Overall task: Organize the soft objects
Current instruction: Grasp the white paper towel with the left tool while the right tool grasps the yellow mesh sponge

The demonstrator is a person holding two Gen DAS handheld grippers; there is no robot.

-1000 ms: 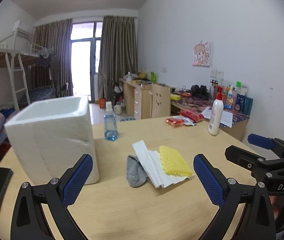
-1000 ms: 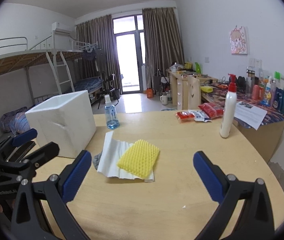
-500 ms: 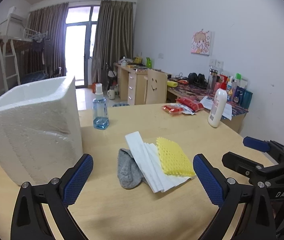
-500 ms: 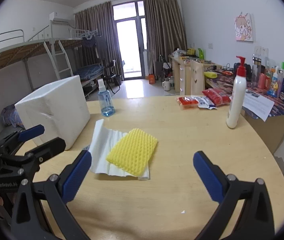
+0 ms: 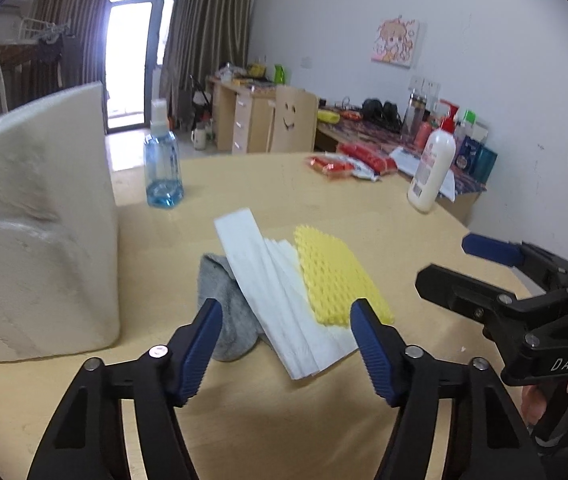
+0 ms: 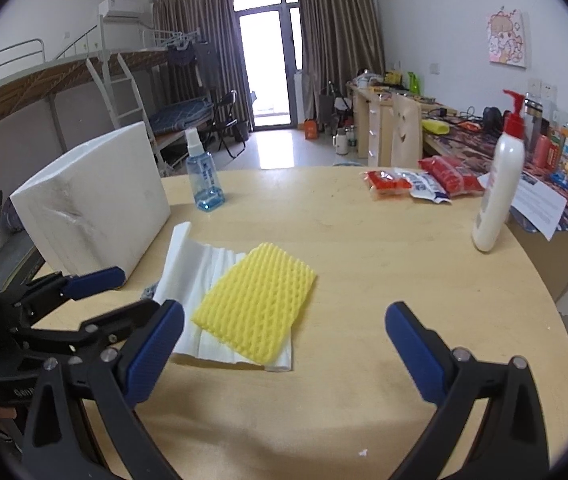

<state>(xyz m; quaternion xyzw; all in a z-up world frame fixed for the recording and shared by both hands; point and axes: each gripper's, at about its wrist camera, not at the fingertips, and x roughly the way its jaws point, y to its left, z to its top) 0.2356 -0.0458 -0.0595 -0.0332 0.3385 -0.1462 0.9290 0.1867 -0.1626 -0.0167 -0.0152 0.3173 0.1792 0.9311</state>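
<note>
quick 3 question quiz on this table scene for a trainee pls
1. True or false: the yellow foam net lies on the white paper towel.
2. Which stands nearest the foam box? A: lotion bottle. B: spray bottle. C: snack packets.
3. What grey thing peeks from under the towel?

Key:
1. True.
2. B.
3. A grey sock.

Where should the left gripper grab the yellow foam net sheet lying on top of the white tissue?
Probably at the near short edge of the yellow foam net, where it overhangs the white tissue toward the left gripper. It lies flat, so come in low from the near side and pinch top and bottom. The jaws have just been closing, with nothing between them.
</note>
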